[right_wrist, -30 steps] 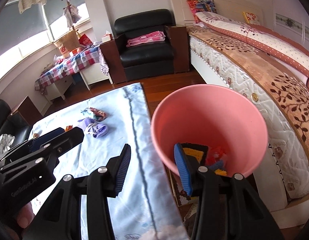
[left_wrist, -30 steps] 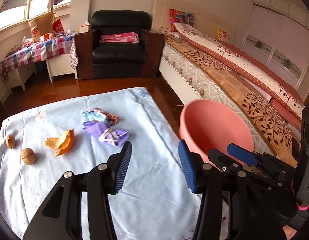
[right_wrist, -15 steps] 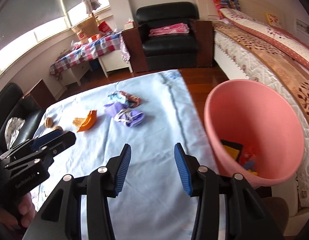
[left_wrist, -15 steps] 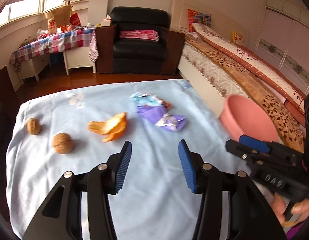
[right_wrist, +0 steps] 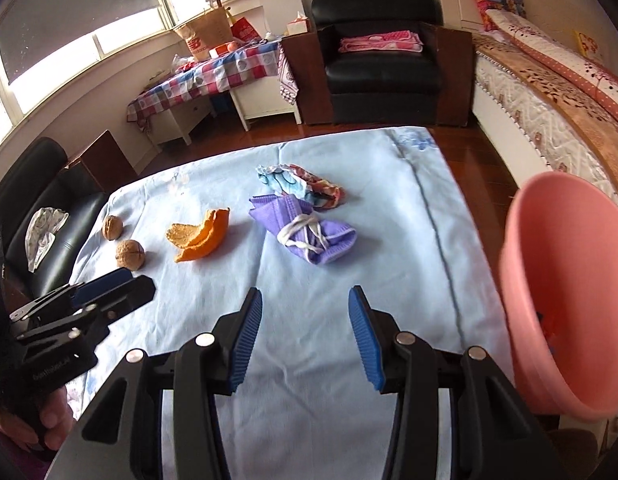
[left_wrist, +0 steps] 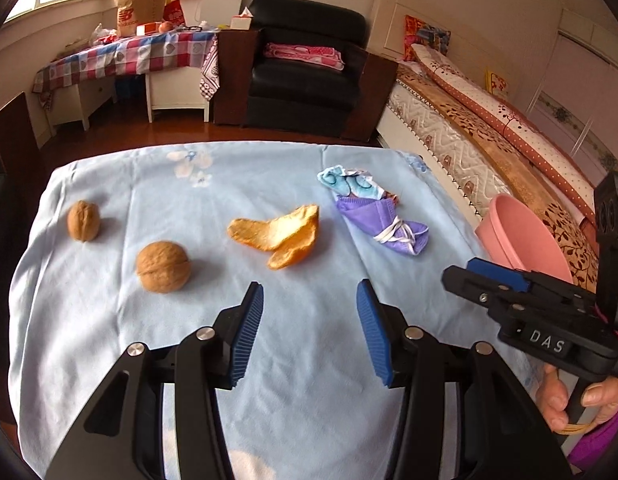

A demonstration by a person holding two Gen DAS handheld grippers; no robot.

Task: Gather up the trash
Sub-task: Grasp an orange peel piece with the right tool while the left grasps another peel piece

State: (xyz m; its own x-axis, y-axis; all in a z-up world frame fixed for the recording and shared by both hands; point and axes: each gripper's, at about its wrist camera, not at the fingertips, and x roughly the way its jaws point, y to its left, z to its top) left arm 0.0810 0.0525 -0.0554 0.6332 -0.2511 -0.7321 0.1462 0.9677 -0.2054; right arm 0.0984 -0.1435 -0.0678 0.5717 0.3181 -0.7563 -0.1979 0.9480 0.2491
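The desk (left_wrist: pixel 317 360) is covered with a pale blue cloth (left_wrist: pixel 149 320), and the orange peel (left_wrist: pixel 281 232) near its middle serves as the landmark. Far left of the peel, close to the cloth's left edge, lies one walnut (left_wrist: pixel 83 221); a second walnut (left_wrist: pixel 163 266) sits between that one and the peel, a little nearer the camera. Bare cloth separates each of them. Just right of the peel lies a folded purple face mask (left_wrist: pixel 383 226) with white straps, and touching its far side is a crumpled blue and patterned mask (left_wrist: pixel 351 182). Right of the peel and past the desk's right edge stands a pink bin (right_wrist: pixel 565 300), with some coloured scraps low inside it.

The left gripper (left_wrist: pixel 310 332) hovers above the near side of the cloth, on the camera side of the peel, its blue fingers (left_wrist: pixel 247 332) standing wide apart with nothing between them. The right gripper (right_wrist: pixel 305 332) hovers over open cloth nearer than the purple mask, fingers (right_wrist: pixel 367 338) likewise spread and empty. The cloth under both is bare, so nothing stands between either gripper and the trash.

Beyond the far edge of the desk is wooden floor, then a black armchair (left_wrist: pixel 305 64) and a checked side table (left_wrist: pixel 125 56); a bed (left_wrist: pixel 489 148) runs along the right, behind the bin.
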